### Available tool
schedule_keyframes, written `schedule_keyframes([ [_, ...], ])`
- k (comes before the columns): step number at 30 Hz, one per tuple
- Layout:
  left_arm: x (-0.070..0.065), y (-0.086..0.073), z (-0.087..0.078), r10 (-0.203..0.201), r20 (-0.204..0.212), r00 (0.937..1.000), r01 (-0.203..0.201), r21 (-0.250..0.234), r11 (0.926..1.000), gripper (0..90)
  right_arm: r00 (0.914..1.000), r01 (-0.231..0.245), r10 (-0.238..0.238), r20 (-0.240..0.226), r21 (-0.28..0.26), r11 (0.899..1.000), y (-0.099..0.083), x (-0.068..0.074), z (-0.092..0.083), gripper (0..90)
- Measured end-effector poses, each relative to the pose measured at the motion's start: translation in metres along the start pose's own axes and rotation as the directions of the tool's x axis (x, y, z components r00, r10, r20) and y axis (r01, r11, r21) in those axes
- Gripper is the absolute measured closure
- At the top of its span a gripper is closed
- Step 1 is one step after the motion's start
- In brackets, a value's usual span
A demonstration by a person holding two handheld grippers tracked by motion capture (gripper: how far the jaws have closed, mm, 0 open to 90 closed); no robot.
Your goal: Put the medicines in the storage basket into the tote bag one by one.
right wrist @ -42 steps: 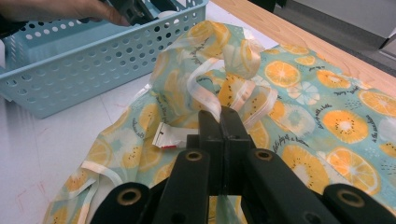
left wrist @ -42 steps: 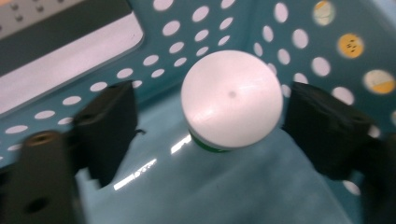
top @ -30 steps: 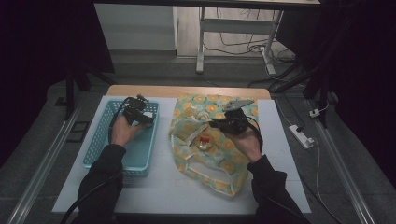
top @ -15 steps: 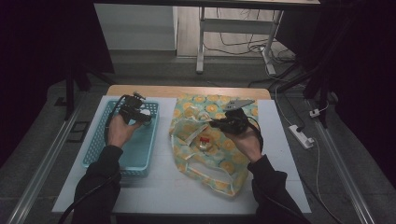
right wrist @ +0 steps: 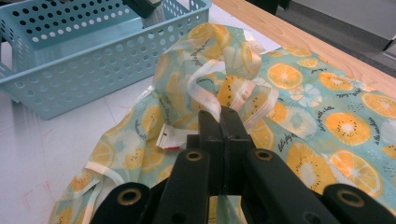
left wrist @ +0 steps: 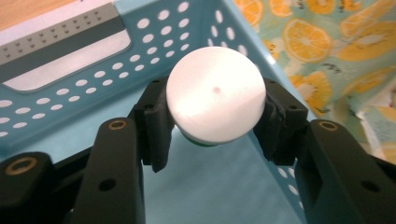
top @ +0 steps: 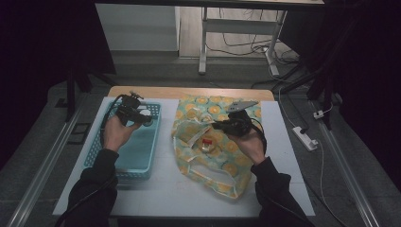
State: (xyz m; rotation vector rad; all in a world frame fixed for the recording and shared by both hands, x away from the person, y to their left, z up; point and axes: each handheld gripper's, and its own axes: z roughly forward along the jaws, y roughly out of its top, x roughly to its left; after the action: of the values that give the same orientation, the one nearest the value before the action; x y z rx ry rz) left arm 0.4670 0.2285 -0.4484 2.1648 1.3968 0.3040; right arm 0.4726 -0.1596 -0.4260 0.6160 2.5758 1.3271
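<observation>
My left gripper (left wrist: pixel 215 116) is shut on a round white-capped container (left wrist: pixel 215 100), with a rim of green under the cap. In the high view my left gripper (top: pixel 141 117) holds it above the far end of the blue perforated basket (top: pixel 100 150). My right gripper (right wrist: pixel 220 114) is shut on the pale handle strap (right wrist: pixel 205 100) of the orange-print cloth bag (right wrist: pixel 327 121), holding the mouth up. From above, my right gripper (top: pixel 216 126) stands over the bag (top: pixel 227 163). A small red-and-white item (top: pixel 206 143) lies in the bag's opening.
The basket's wall (right wrist: pixel 88 70) stands just left of the bag. A grey studded plate (left wrist: pixel 60 39) lies beyond the basket's far wall. A white power strip (top: pixel 305 138) lies on the floor to the right of the table. The white tabletop (top: pixel 161 189) is bare in front.
My left gripper has risen a little over the basket with the white-capped container in it. The right gripper has kept still on the bag's strap.
</observation>
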Motion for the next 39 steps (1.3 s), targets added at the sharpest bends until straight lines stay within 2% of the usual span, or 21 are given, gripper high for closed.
schedule_keyframes([
  [9, -0.011, -0.003, -0.018, 0.036, 0.036, 0.9987, -0.035, -0.02, 0.9992, 50.8, 1.0, 0.0, 0.0, -0.001, 0.002, 1.0, 0.0, 0.0, 0.001, 90.0],
  [17, -0.026, -0.005, -0.027, 0.071, 0.065, 0.9954, -0.068, -0.043, 0.9967, 50.8, 1.0, 0.004, -0.004, -0.002, 0.004, 1.0, 0.001, 0.001, 0.001, 90.0],
  [29, -0.054, -0.004, -0.031, 0.139, 0.112, 0.984, -0.132, -0.06, 0.9894, 50.8, 1.0, 0.003, -0.003, -0.001, 0.003, 1.0, 0.001, 0.002, 0.002, 90.0],
  [39, -0.076, -0.004, -0.029, 0.195, 0.163, 0.9673, -0.187, -0.066, 0.9803, 50.8, 1.0, 0.006, -0.006, 0.001, 0.006, 1.0, 0.001, 0.002, 0.002, 90.0],
])
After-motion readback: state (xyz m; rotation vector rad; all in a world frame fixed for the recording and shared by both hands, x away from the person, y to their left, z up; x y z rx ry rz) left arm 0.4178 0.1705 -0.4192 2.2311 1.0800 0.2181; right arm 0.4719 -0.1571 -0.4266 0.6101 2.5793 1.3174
